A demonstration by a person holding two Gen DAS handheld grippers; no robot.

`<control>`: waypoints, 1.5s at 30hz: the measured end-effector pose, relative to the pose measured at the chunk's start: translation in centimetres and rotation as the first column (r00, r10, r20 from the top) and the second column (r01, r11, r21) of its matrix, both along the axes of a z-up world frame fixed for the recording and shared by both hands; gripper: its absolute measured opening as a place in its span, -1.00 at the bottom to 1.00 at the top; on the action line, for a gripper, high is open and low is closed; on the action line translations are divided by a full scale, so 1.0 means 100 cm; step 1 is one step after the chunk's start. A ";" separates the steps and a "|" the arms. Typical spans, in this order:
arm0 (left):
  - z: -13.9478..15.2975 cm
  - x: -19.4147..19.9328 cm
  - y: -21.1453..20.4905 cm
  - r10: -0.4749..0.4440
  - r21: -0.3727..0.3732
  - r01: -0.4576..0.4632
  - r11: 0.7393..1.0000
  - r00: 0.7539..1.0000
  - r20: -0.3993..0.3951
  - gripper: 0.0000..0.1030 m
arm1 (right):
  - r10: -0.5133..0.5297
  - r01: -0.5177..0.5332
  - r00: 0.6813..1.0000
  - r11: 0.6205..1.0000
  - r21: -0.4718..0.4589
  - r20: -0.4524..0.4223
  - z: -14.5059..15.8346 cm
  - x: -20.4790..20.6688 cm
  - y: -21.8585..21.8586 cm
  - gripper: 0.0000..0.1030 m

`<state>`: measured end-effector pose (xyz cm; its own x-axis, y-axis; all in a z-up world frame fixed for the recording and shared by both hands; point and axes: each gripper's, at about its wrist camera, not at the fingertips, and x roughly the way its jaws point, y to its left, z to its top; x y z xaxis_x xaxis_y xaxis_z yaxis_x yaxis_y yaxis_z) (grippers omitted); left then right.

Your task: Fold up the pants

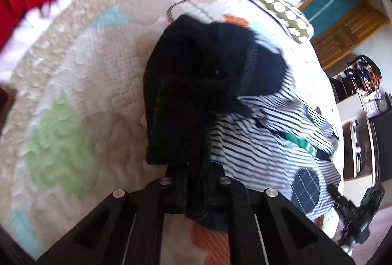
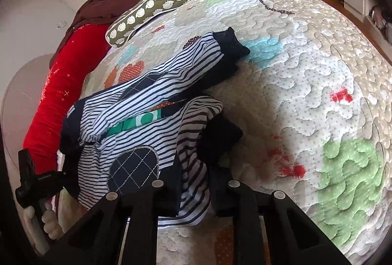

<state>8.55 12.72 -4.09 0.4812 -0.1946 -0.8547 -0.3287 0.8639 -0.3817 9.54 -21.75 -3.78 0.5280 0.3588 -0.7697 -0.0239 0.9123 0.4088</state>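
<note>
The pants are navy-and-white striped with navy waistband, cuffs and quilted knee patches; they lie bunched on the quilt in the left wrist view (image 1: pixel 264 140) and the right wrist view (image 2: pixel 137 118). My left gripper (image 1: pixel 188 167) is shut on the dark navy waistband (image 1: pixel 196 83), which is lifted and fills the view's middle. My right gripper (image 2: pixel 193 181) is shut on striped fabric near a knee patch (image 2: pixel 133 168) and a dark cuff (image 2: pixel 218 140). The far leg's cuff (image 2: pixel 231 44) rests on the quilt. Fingertips are hidden by cloth.
A patterned quilt (image 2: pixel 306 83) covers the bed. An olive dotted bolster (image 2: pixel 152 7) and a red pillow (image 2: pixel 56 98) lie at the head end. The other gripper's handle shows at the edge (image 2: pixel 36 181). Shelves (image 1: pixel 360 98) stand beyond the bed edge.
</note>
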 end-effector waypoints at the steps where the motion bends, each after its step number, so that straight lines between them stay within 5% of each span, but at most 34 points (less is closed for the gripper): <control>1: 0.008 -0.008 -0.002 -0.003 0.009 0.003 1.000 1.000 0.010 -0.85 | 0.007 -0.007 1.000 1.000 0.005 0.008 0.004 -0.005 -0.002 -0.64; 5: 0.034 -0.049 -0.006 0.001 0.024 -0.002 1.000 0.999 0.047 -0.85 | 0.029 -0.030 0.999 0.999 0.034 0.033 0.024 -0.036 -0.016 -0.64; 9: 0.030 -0.086 -0.013 -0.003 0.018 0.002 1.000 0.998 0.058 -0.82 | 0.036 -0.038 0.999 0.997 0.064 0.040 0.028 -0.079 -0.038 -0.64; 14: -0.006 -0.102 -0.018 -0.015 -0.005 0.015 1.000 1.000 -0.020 -0.77 | 0.041 -0.043 0.999 0.993 -0.109 -0.012 0.011 -0.110 -0.046 -0.43; 19: 0.012 -0.123 -0.015 -0.041 -0.020 0.043 0.999 0.996 0.073 -0.71 | 0.024 -0.013 0.997 0.989 -0.146 0.068 0.047 -0.109 -0.065 -0.15; 23: 0.045 -0.134 -0.019 -0.066 0.048 0.059 0.997 0.982 0.175 -0.54 | 0.040 -0.024 0.996 0.979 -0.204 0.077 0.063 -0.068 -0.054 0.00; 26: 0.069 -0.118 -0.017 -0.083 0.088 0.065 0.994 0.969 0.231 -0.09 | 0.025 -0.014 0.999 0.977 -0.214 0.046 0.061 -0.018 -0.043 0.00; 31: 0.080 -0.048 -0.010 -0.134 0.167 0.095 0.981 0.962 0.238 0.17 | -0.032 0.031 0.999 0.975 -0.218 -0.001 0.056 0.056 -0.027 0.00; 37: 0.029 0.052 0.004 -0.183 0.110 0.172 0.979 0.977 0.105 0.18 | -0.044 0.020 0.997 0.947 -0.321 -0.068 0.041 0.121 -0.012 0.04; 43: -0.014 0.111 -0.008 -0.282 0.042 0.282 0.958 0.959 -0.005 0.19 | 0.013 -0.070 0.988 0.927 -0.369 -0.153 0.015 0.159 0.011 0.05; 45: -0.017 0.118 -0.022 -0.291 0.109 0.297 0.949 0.954 -0.064 -0.19 | 0.019 -0.087 0.984 0.923 -0.375 -0.180 0.007 0.159 0.016 -0.72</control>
<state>20.39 10.54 -5.80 0.3766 -0.2199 -0.8999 -0.0684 0.9622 -0.2637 25.47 -20.12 -3.04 0.3661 0.0451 -0.9295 -0.0378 0.9987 0.0335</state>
